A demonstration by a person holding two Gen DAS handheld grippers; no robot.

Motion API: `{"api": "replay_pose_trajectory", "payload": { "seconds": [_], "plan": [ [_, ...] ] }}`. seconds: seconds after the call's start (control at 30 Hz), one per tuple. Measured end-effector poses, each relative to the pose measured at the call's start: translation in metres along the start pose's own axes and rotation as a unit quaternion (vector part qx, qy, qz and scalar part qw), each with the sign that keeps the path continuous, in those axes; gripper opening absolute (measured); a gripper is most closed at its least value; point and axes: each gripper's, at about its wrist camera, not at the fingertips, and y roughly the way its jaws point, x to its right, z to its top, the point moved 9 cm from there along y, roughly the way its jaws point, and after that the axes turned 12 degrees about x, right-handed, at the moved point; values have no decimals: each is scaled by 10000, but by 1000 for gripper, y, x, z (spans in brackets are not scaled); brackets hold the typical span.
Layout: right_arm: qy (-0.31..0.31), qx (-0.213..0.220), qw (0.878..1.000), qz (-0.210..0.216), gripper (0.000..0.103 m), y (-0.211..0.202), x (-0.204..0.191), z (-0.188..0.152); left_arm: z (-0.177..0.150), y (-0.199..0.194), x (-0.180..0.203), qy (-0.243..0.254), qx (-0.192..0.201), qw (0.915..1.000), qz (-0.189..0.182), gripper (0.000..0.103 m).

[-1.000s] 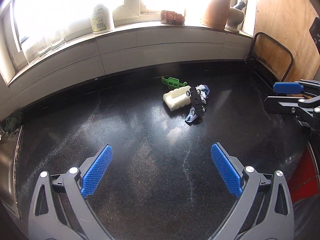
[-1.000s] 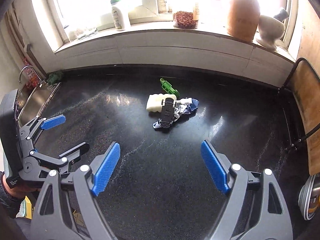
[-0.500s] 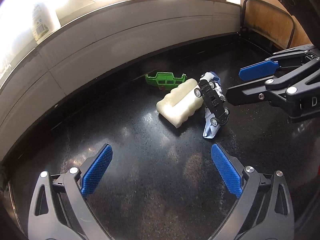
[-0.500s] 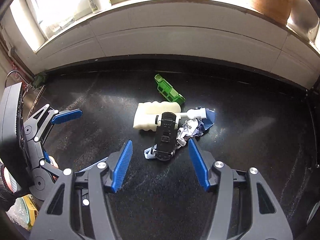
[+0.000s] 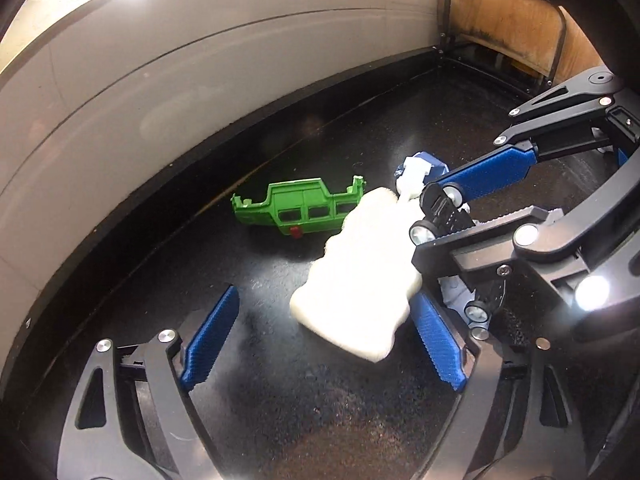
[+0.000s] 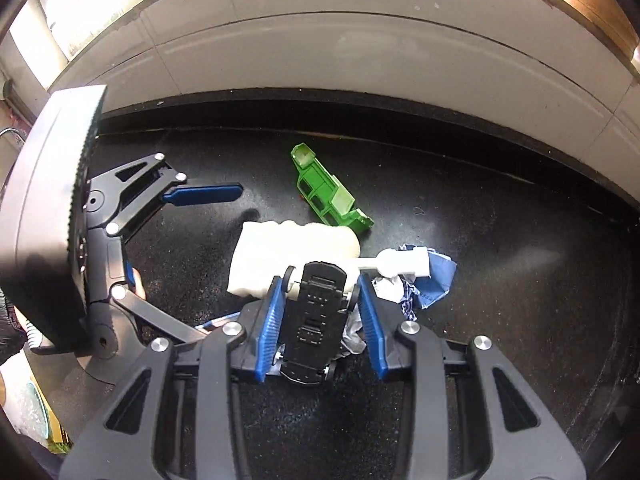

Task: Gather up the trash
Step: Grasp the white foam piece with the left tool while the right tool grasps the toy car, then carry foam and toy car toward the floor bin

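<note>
A small heap lies on the black counter: a white foam block (image 5: 360,276) (image 6: 292,256), an upturned black toy car chassis (image 6: 314,320) (image 5: 444,216), a crumpled blue-and-white wrapper (image 6: 424,284), a white plastic piece (image 6: 400,264) and a green toy truck body (image 5: 300,212) (image 6: 328,196). My right gripper (image 6: 318,320) has its blue pads on either side of the chassis, close to its wheels; contact is unclear. My left gripper (image 5: 320,336) is open, its jaws around the near end of the foam block.
A white tiled wall (image 6: 360,40) runs along the back of the counter. A black metal frame against a wooden board (image 5: 500,12) stands at the right end. The left gripper's body (image 6: 52,208) fills the left of the right wrist view.
Both grippers have moved in to the heap. The right jaws have narrowed around the car chassis. The left jaws now straddle the foam block.
</note>
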Motion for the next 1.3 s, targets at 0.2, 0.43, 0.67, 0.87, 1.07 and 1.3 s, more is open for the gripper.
{"api": "replay_pose_trajectory", "payload": {
  "seconds": [0.2, 0.43, 0.67, 0.87, 1.07, 1.3],
  "plan": [
    [166, 199, 9997, -8, 37, -24, 11, 8, 0, 3, 14, 13, -120, 9995, -282, 41],
    [257, 407, 9988, -65, 37, -56, 27, 14, 3, -24, 16, -464, -111, 9988, -44, 32],
    [161, 663, 9977, 32, 37, -96, 23, 11, 6, -80, 23, -890, -5, 9944, 567, 32],
    [-22, 870, 9960, 222, 37, -135, 10, 3, -2, -140, 43, -1325, 150, 9845, 1137, 32],
    [-401, 919, 9939, 464, 37, -170, -21, -21, -23, -197, 60, -1747, 227, 9698, 1686, 32],
    [-825, 773, 9898, 870, 37, -189, -70, -51, -55, -254, 76, -2117, 215, 9511, 2240, 32]
  ]
}}
